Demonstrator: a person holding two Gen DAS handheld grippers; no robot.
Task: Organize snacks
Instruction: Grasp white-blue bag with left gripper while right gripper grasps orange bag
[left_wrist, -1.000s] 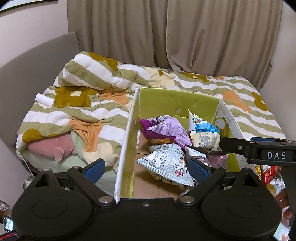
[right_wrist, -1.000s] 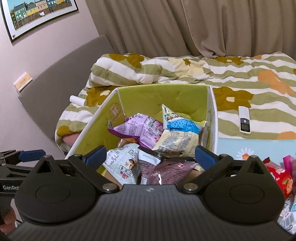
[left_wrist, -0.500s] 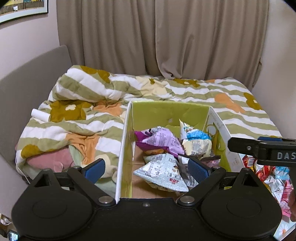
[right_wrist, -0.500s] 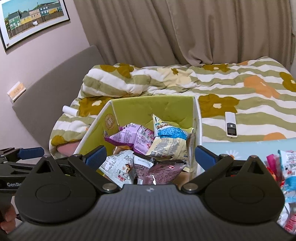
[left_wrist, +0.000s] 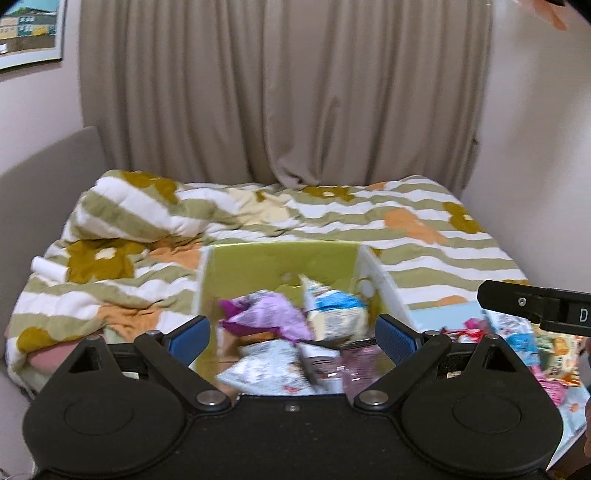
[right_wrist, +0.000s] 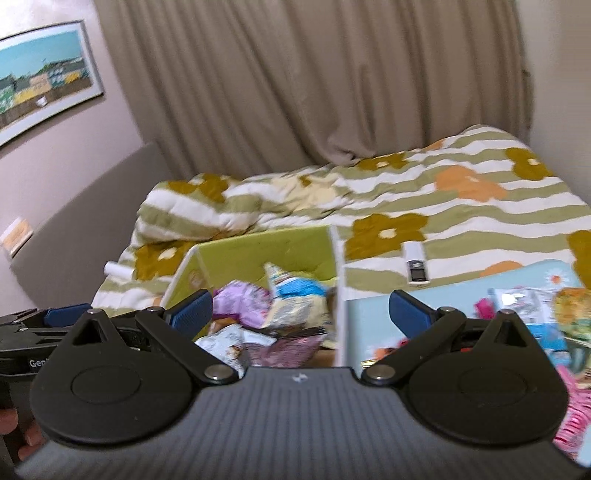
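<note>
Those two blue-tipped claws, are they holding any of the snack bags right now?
No. The left gripper and the right gripper are both wide open with nothing between their fingers; the snack bags lie loose in the green box.

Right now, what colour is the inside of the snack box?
Lime green inside the snack box, with white outer walls; clearest in the left wrist view.

Beige curtains (left_wrist: 284, 92), striped bedding (left_wrist: 424, 236), framed picture (right_wrist: 40, 77)
</note>
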